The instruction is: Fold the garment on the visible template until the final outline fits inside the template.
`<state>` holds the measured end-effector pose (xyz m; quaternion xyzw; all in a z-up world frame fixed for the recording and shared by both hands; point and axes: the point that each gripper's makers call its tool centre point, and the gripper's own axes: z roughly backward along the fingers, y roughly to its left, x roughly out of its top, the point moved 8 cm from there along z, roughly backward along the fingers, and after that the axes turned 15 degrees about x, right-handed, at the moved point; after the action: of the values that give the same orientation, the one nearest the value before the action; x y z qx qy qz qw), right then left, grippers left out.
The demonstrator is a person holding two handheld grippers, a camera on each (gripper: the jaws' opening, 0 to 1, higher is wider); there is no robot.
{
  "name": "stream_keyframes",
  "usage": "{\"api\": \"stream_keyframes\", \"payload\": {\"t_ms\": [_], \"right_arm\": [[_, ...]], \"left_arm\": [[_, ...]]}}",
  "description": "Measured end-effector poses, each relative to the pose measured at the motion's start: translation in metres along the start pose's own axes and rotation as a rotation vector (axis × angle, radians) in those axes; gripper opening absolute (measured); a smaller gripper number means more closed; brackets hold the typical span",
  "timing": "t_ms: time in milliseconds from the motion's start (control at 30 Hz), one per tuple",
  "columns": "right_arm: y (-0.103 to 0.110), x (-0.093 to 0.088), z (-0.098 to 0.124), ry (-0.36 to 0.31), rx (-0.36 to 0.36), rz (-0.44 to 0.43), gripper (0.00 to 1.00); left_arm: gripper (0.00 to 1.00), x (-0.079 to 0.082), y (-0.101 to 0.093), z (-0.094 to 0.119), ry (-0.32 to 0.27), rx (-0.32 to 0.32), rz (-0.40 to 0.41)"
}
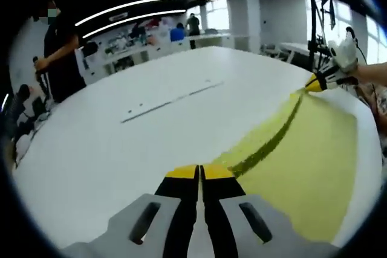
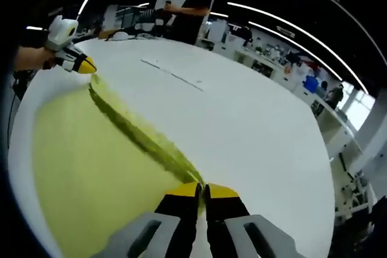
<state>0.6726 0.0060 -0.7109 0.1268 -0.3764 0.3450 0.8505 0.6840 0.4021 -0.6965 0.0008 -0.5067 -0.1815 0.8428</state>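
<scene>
Holding yellow garment stretched taut over white surface: left hand-held gripper clamped on one garment corner, right hand-held gripper clamped on the opposite corner.

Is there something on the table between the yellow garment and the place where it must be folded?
Nothing visible is in the way. The left gripper and right gripper each pinch the yellow garment, stretched taut between them. The white table beside it is bare; no template outline is discernible.

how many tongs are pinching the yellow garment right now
2. The left tongs grip one end of the garment's stretched edge; the right tongs grip the other end, both closed on the fabric above the white table.
</scene>
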Motion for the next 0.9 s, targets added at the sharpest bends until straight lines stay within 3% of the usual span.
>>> {"api": "stream_keyframes", "payload": {"t_ms": [267, 533, 667, 900], "right_arm": [[-0.002, 0.002, 0.005, -0.014, 0.011, -0.075, 0.14], [0.010, 0.001, 0.012, -0.058, 0.127, -0.273, 0.46], [0.013, 0.003, 0.019, -0.075, 0.154, -0.297, 0.56], [0.030, 0.005, 0.037, -0.091, 0.232, -0.313, 0.72]], "left_arm": [[0.07, -0.011, 0.008, 0.007, 0.041, 0.017, 0.027], [0.26, -0.009, 0.008, 0.021, 0.022, -0.027, 0.102], [0.38, -0.009, 0.008, 0.033, 0.006, -0.036, 0.131], [0.45, -0.012, 0.010, 0.056, -0.023, -0.067, 0.191]]}}
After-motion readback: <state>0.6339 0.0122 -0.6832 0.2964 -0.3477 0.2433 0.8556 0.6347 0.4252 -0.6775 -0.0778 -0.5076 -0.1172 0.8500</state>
